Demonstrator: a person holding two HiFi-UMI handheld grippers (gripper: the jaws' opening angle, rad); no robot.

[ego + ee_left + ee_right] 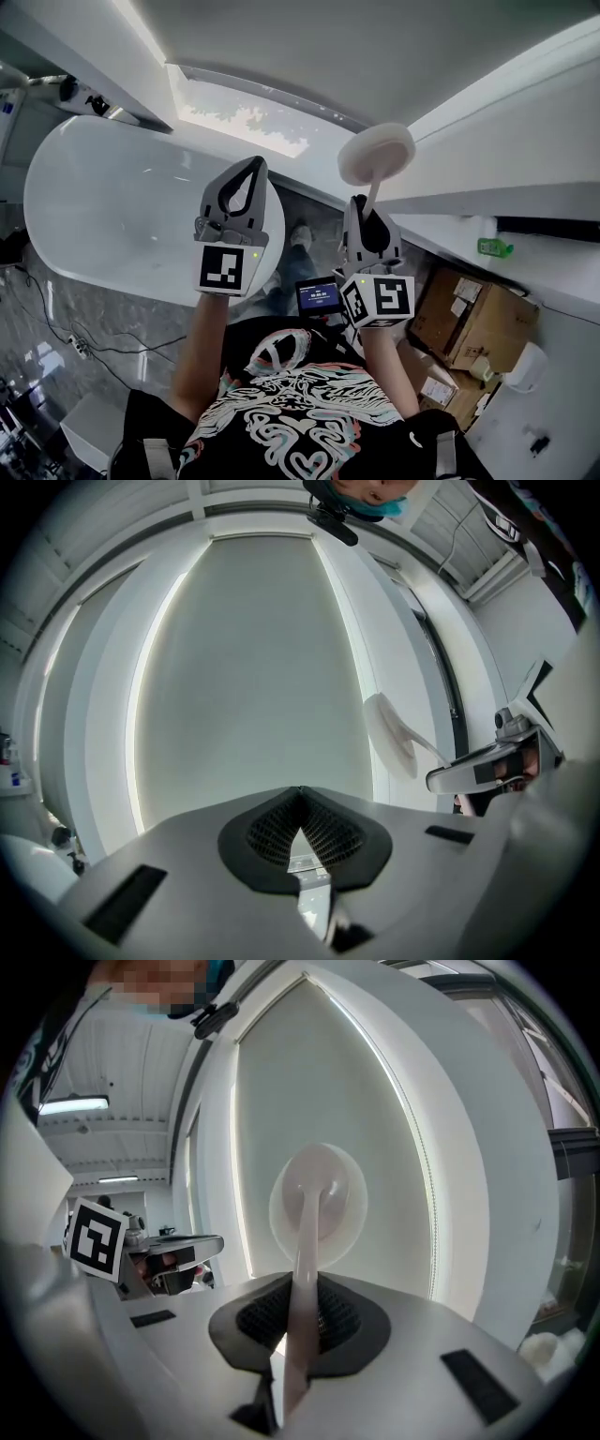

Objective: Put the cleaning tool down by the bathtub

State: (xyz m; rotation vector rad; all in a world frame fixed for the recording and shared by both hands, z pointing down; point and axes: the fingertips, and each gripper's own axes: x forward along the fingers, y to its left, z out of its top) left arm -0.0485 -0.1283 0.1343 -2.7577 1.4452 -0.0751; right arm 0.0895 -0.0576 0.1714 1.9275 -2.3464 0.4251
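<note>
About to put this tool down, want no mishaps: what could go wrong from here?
The right gripper pinches the white round-headed cleaning tool only low on its thin handle, so the head could swing or slip. The glossy white oval bathtub has a smooth rim; laid there, the tool might slide off.

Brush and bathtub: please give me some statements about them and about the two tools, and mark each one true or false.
1. The right tool grips the brush by its handle. True.
2. The left tool also grips the brush. False: its jaws are together with nothing between them.
3. The brush lies on the floor. False: it is held up in the air, with its round head pointing away from the person.
4. The bathtub is white. True.
</note>
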